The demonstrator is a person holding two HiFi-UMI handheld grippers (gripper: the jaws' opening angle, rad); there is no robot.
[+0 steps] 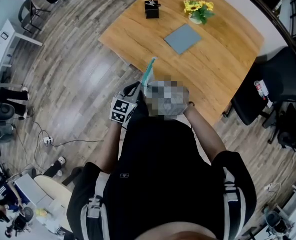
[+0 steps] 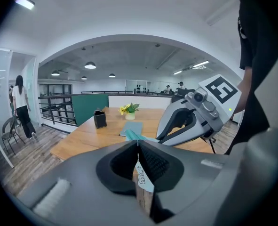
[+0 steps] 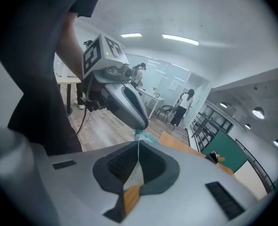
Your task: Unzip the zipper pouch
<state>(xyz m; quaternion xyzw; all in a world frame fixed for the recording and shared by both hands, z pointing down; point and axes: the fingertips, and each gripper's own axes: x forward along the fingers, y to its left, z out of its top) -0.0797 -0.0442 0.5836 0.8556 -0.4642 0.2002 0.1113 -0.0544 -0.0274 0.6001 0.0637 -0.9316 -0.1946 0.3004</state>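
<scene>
Teal zipper pouch (image 1: 149, 72) was up in the air near the wooden table (image 1: 223, 59), edge-on, with its long axis pointing away from the person. Left gripper (image 2: 138, 142) was clamped on the pouch's edge, a little tag (image 2: 143, 179) dangling below. Right gripper (image 3: 138, 142) was pinched shut on the pouch from the opposite side, tips almost meeting. I'd guess the pull goes lengthwise.

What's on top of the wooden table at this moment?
A black holder, potted yellow flowers and a flat grey-blue pad. The table's near edge is covered by the person's head and the held teal pouch, so that part is unseen.
</scene>
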